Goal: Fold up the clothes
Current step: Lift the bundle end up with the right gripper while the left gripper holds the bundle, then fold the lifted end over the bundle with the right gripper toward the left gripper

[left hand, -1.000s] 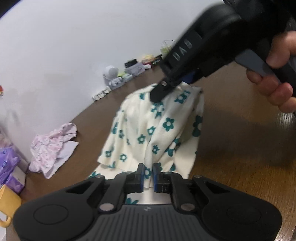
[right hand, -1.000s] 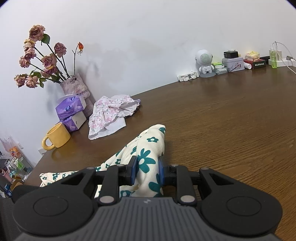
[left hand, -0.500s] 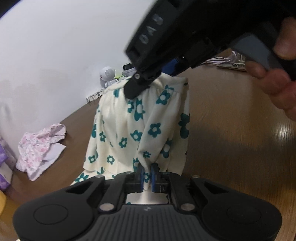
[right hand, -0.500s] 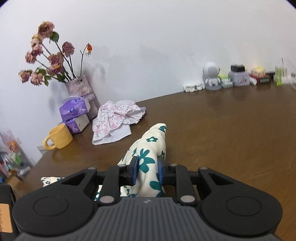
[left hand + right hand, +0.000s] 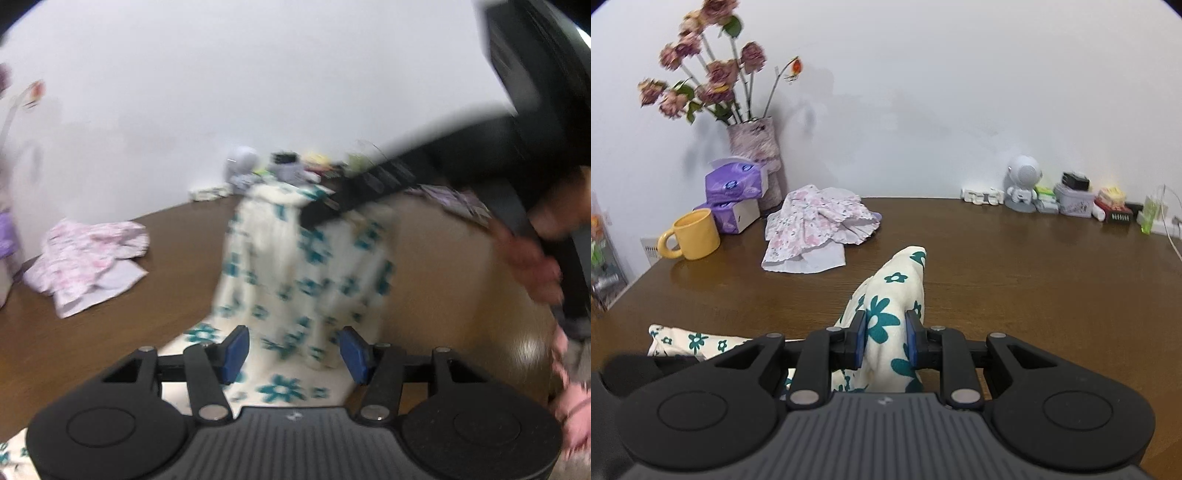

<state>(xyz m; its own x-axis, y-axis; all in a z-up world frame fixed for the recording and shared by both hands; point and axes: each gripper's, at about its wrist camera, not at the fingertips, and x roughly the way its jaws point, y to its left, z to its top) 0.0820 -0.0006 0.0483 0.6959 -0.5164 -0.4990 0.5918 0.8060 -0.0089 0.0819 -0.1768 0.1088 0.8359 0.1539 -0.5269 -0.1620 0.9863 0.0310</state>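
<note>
Far left on the brown wooden table (image 5: 1015, 266): mottled mauve vase (image 5: 755, 147) holding dried pink roses (image 5: 713, 79); beside it, stacked purple tissue boxes (image 5: 733, 192) with a white tissue poking from the top one; nearer, yellow ceramic mug (image 5: 696, 232), contents unseen. Centre: crumpled pink floral garment (image 5: 816, 225). Near centre: cream cloth with teal flowers (image 5: 890, 314), clenched by right gripper (image 5: 884, 341), draped down to the table. Left gripper (image 5: 293, 349), clamped on the hem before, now released, jaws just opened, cloth between but untouched.
</note>
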